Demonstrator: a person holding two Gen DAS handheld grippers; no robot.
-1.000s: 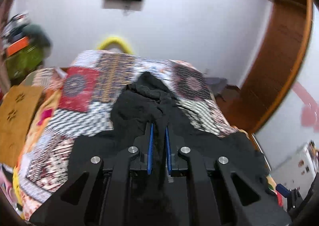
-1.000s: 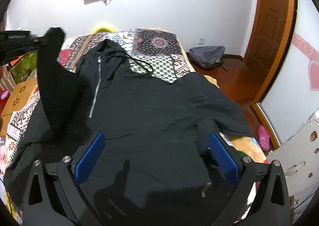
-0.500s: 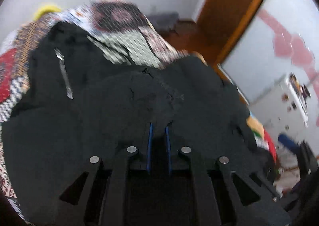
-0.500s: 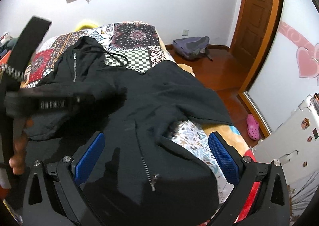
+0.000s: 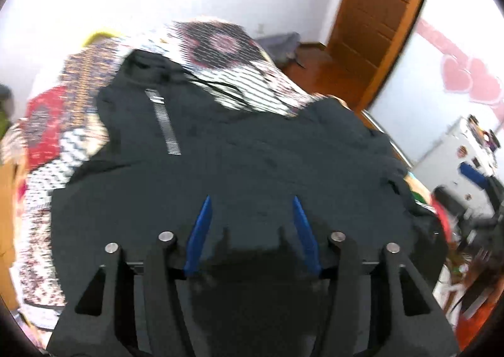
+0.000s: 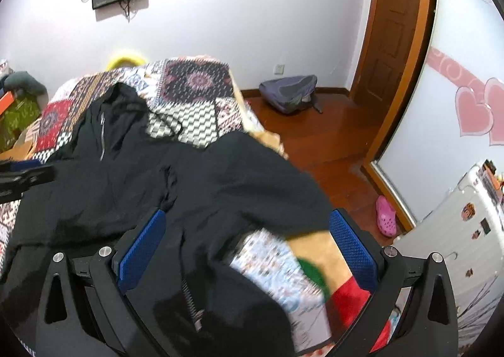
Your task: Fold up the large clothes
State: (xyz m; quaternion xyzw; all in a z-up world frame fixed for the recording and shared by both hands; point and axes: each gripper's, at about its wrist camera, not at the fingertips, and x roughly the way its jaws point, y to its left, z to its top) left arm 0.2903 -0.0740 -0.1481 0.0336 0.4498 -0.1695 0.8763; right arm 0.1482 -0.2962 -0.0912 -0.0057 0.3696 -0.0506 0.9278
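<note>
A black zip-up hoodie point(image 6: 132, 174) lies spread over a bed point(image 6: 195, 111) covered with a patchwork quilt, its hood toward the far wall and its zipper point(image 5: 165, 124) running down the chest. One side of the garment is folded across the body, and its lower part drapes over the near corner of the bed.

The left tool point(image 5: 250, 209) points steeply down at the black fabric from close above. Its jaws are opening: the two blue pads point(image 5: 198, 237) stand apart, and cloth lies below the gap, but neither pad presses on it. The picture is blurred, so whether the tips brush the cloth cannot be told.

The right tool point(image 6: 247, 231) tilts down toward the near right part of the hoodie and the uncovered quilt corner. Its blue pads point(image 6: 141, 250) stand wide apart, with nothing clamped between them; the hoodie's hem and lower zipper end lie beneath the gap. At the left edge of the right wrist view, part of the left tool's black body point(image 6: 25, 177) juts in above the garment.
</note>
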